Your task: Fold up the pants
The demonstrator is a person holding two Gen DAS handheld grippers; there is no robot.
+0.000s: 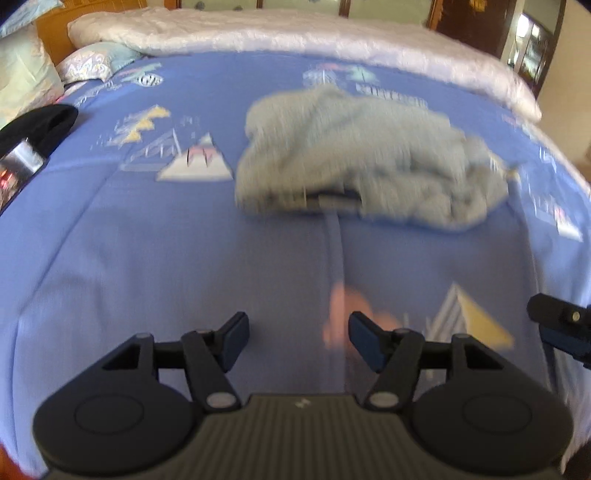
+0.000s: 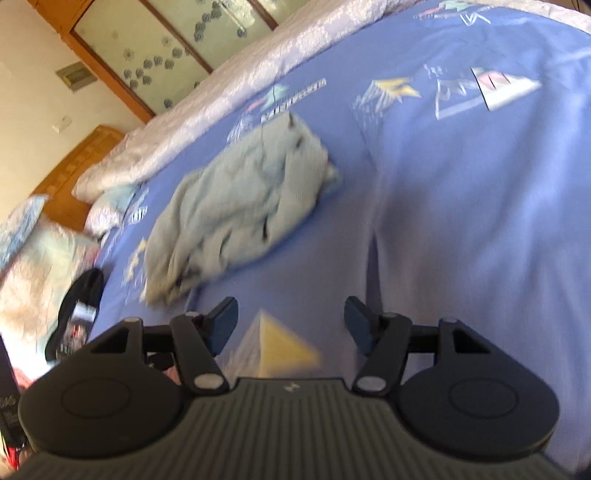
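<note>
**Left wrist view: pants lying crumpled, both grippers empty**

Left wrist view is showing me the pants [image 1: 365, 158], a pale grey-blue heap, lying bunched on the blue bedspread [image 1: 147, 258] well ahead of my left gripper [image 1: 298, 338]. I am holding that gripper over bare bedspread with its jaws standing apart and nothing between them; only printed fabric is showing through the gap. The tip of my right gripper [image 1: 561, 328] is poking in at the right edge of this view.

In the right wrist view I am holding the right gripper [image 2: 291, 325] the same way, jaws apart and gripping nothing, with a yellow triangle print [image 2: 280, 347] showing between the fingers. The pants [image 2: 236, 206] are lying up and to the left of it, not touching either finger.

A white quilt [image 1: 295, 33] is lying rolled along the far side of the bed, beyond the pants. Patterned pillows [image 1: 96, 62] are sitting at the far left, and a black object [image 1: 37, 129] is resting near the bed's left edge. Both views are blurring, so the folds of the pants are hard to read.
</note>
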